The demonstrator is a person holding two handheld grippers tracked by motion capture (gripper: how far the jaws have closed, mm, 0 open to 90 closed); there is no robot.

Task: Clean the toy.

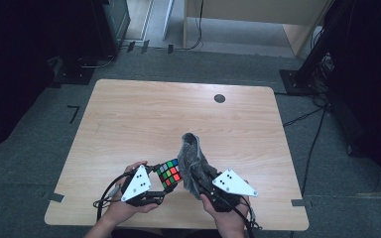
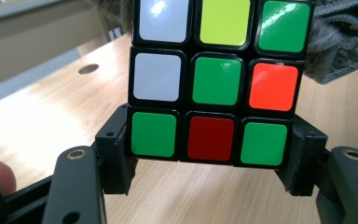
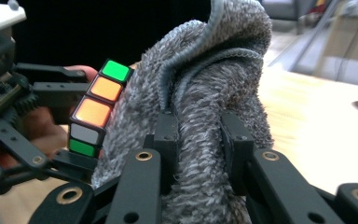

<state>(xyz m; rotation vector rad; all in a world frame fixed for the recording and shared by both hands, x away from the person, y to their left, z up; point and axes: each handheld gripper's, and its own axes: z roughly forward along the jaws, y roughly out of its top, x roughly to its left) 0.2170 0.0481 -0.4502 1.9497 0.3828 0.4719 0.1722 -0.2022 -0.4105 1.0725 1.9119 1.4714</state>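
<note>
Left claw (image 1: 159, 179): clamped on a colour cube (image 1: 169, 173), one jaw against each side of the cube's lowest row, seen plainly in the left gripper view; cube (image 2: 216, 79) held clear above the surface (image 1: 144, 119), face toward that claw's camera showing white, yellow and green tiles on top, white, green and orange in the middle, green, red and green at the bottom. Right claw (image 1: 202, 182): pinched on a bunched grey towel (image 1: 193, 161), fabric squeezed between both jaws and rising ahead of them in a folded hump (image 3: 200, 93). Towel pressed against the cube's side nearest the right claw; cube edge (image 3: 98, 109) visible just left of the cloth in the right gripper view. Dark round hole (image 1: 220, 98) in the surface, well beyond both claws. Grey three-cornered plate (image 1: 234, 183) atop the right claw.
</note>
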